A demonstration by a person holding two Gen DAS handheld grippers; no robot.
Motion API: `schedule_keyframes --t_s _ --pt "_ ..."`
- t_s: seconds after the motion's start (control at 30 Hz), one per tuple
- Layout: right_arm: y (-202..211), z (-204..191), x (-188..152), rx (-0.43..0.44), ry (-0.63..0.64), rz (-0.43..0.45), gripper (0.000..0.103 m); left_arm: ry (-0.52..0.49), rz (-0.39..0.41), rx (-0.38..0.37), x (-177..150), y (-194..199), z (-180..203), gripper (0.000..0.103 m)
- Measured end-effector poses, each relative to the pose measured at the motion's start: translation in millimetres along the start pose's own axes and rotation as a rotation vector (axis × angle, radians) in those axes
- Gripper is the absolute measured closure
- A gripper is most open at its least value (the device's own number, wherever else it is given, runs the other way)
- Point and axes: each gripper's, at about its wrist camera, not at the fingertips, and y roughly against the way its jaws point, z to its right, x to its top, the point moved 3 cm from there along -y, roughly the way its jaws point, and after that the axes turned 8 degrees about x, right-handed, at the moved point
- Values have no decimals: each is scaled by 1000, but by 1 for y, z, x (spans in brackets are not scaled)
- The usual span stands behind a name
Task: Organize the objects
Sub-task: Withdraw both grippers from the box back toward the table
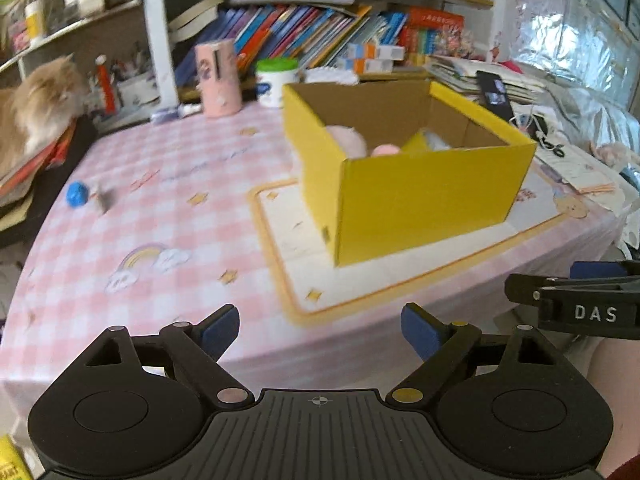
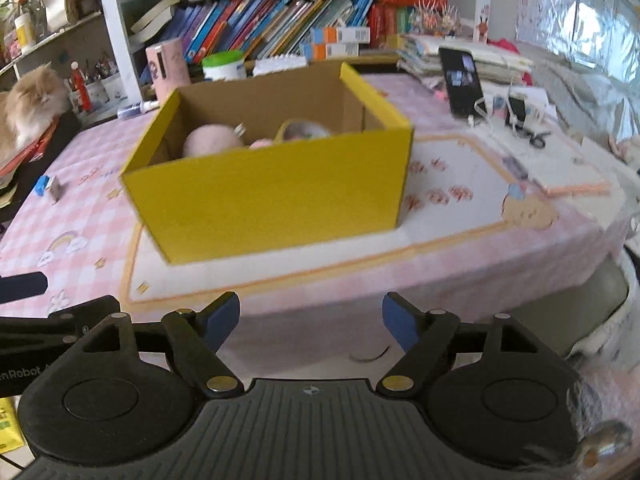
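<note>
The yellow box (image 1: pixel 404 184) stands open on the desk (image 1: pixel 168 216), on a cream mat with an orange border (image 1: pixel 288 240); inside lie a pink plush (image 2: pixel 212 140) and a smaller pink thing beside it, too blurred to name. The left gripper (image 1: pixel 320 330) hangs before the near desk edge, its blue-padded fingers (image 1: pixel 220 330) spread with nothing between; the right gripper (image 2: pixel 310 322) is likewise spread and empty, also short of the desk edge.

The left view shows the box corner-on and takes in the right gripper at its right edge; only the right view gives the box's long side square-on, a round yellow-rimmed item (image 2: pixel 304 130) inside, and the dark phone (image 2: pixel 462 80) propped upright with a white cable at its foot. Both views catch a small blue object (image 1: pixel 77 195) and a grey piece just beside it, well apart from the box on the left of the desk, a pink cylinder (image 1: pixel 219 78), a green-lidded tub (image 1: pixel 277 80), and a fluffy cat (image 1: pixel 40 100) on stacked books at the far left.
</note>
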Motion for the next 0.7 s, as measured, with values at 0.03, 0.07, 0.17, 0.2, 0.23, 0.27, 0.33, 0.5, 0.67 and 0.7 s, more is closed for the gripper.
schedule_keyframes --t_s 0.03,0.07,0.17,0.2,0.23,0.27,0.33,0.5,0.67,0.7 --pt "2 -5 -4 3 -3 -4 26 5 -2 2 -2 2 -4 13" --pt "4 -10 -7 6 -3 -4 25 9 -3 5 -5 4 -9 13" --pt "8 -27 -17 17 3 -6 25 14 -10 13 -15 10 -22 13" --pt "9 -33 -21 22 4 -9 25 18 -11 15 -17 13 -26 13" --pt "9 -38 -23 27 6 -13 25 22 -10 17 -20 15 -31 13" --pt "10 -42 -25 30 8 -16 25 26 -9 20 -22 17 -36 13" --pt "11 -52 -29 37 13 -16 25 34 -9 27 -28 20 -44 13" --pt "14 -78 -38 56 29 -14 25 60 -9 50 -39 29 -69 13" --pt "13 -103 -41 91 59 -13 25 95 -3 90 -49 38 -95 13" --pt "12 -109 -42 100 68 -14 25 104 -2 101 -51 40 -101 13"
